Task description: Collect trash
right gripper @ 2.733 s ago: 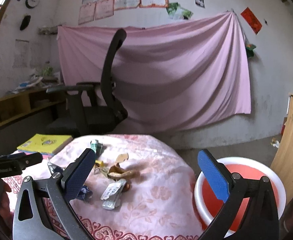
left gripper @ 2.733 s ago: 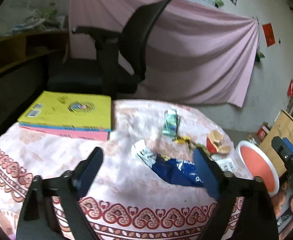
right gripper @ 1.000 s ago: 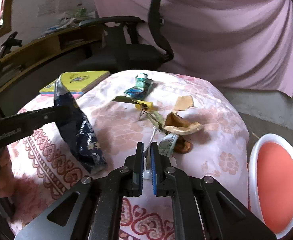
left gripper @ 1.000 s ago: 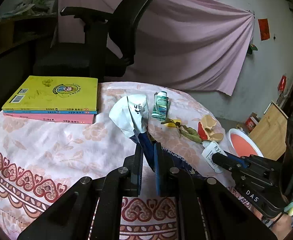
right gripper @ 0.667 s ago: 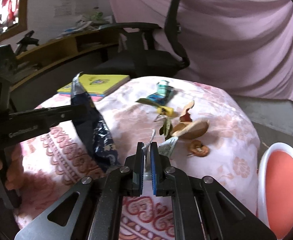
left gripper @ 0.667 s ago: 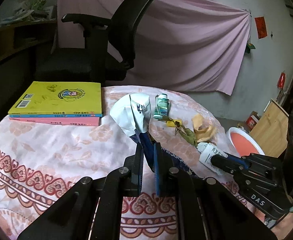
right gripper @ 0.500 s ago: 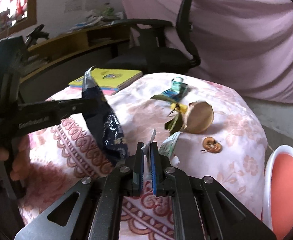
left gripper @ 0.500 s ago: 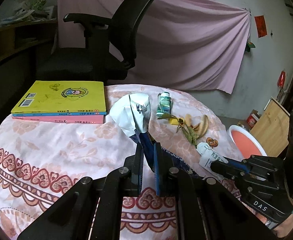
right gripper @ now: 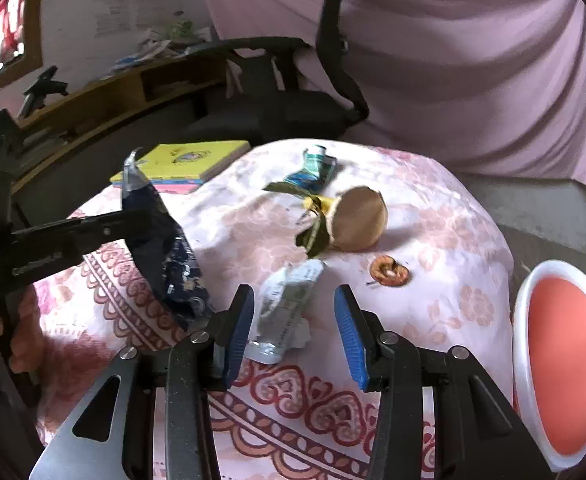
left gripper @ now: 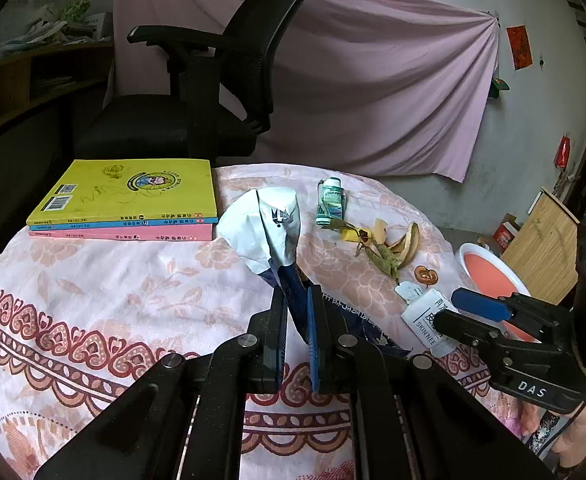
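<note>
My left claw (left gripper: 295,320) is clamped on the dark blue snack bag (left gripper: 281,280), lifted off the counter (left gripper: 93,280). My right claw (right gripper: 295,332) is opening, and the white sachet (right gripper: 289,304) sits loose between its fingers on the cloth. The red bin (right gripper: 565,360) is off to its right. I fear the sachet stays behind, since nothing grips it now.

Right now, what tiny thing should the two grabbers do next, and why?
Probably slip the white sachet into the dark blue bag that the left gripper pinches upright. The right gripper is opening, the sachet loose between its jaws beside the bag, not inside.
</note>
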A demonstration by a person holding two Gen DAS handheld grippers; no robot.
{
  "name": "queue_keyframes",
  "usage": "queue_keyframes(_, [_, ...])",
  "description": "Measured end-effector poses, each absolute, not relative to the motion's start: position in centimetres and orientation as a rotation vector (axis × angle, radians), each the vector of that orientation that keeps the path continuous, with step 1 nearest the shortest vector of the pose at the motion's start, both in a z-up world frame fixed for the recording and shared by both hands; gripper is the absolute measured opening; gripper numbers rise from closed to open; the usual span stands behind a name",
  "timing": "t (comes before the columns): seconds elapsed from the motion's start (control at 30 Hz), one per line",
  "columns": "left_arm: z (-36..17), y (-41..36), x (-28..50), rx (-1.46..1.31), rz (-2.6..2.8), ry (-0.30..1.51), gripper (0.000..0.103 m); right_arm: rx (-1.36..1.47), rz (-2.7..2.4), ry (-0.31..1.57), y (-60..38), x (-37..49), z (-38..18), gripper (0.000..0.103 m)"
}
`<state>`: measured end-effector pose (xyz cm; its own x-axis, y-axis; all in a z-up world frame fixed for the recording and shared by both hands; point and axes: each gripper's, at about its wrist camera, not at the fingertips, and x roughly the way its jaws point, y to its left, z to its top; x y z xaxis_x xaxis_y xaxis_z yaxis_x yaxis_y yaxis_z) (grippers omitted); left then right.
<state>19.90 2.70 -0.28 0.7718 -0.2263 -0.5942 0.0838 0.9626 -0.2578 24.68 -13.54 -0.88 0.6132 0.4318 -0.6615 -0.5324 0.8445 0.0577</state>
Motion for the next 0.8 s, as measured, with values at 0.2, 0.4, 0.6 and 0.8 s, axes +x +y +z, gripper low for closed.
queue_keyframes(0.2, [-0.2, 2.9, 19.9, -0.231, -0.173, 0.674, 0.007, -0.09, 0.478, 0.702, -15.2, 25.1, -0.6, 0.04])
queue_keyframes(0.4, [-0.2, 2.9, 19.9, -0.228, -0.172, 0.676, 0.007, -0.008, 0.408, 0.726, -17.1, 26.0, -0.7, 0.04])
queue_keyframes(0.6, [-0.2, 3.0, 19.9, -0.232, -0.173, 0.68, 0.007, -0.035, 0.365, 0.732, -16.9, 26.1, -0.8, 0.04])
queue_keyframes(0.8, [-0.2, 3.0, 20.0, -0.235, -0.175, 0.682, 0.007, -0.003, 0.322, 0.749, -17.7, 26.6, -1.0, 0.04])
